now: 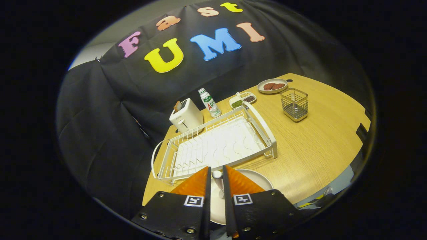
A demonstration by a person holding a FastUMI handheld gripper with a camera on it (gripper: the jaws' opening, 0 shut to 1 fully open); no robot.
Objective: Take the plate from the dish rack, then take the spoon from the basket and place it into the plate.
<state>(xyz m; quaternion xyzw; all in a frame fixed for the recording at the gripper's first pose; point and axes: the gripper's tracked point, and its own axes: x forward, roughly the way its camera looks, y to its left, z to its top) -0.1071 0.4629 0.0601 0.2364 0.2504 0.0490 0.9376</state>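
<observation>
My gripper (pixel 217 174) is shut on the metal handle of the spoon (pixel 218 181), which hangs down between the fingers. Directly under the fingers lies the pale round plate (pixel 257 179), flat on the wooden table at its near edge; the fingers cover much of it. The spoon's bowl end is hidden, so I cannot tell whether it touches the plate. Just beyond the fingers stands the white wire dish rack (pixel 217 146), with nothing in it. The square wire basket (pixel 294 104) stands farther off to the right and looks empty.
Behind the rack stand a white toaster (pixel 185 116) and a small bottle (pixel 209 102). Farther back are a divided dish of grains (pixel 243 99) and a small plate with brown pieces (pixel 272 86). Bare wooden table (pixel 317 143) stretches right of the rack.
</observation>
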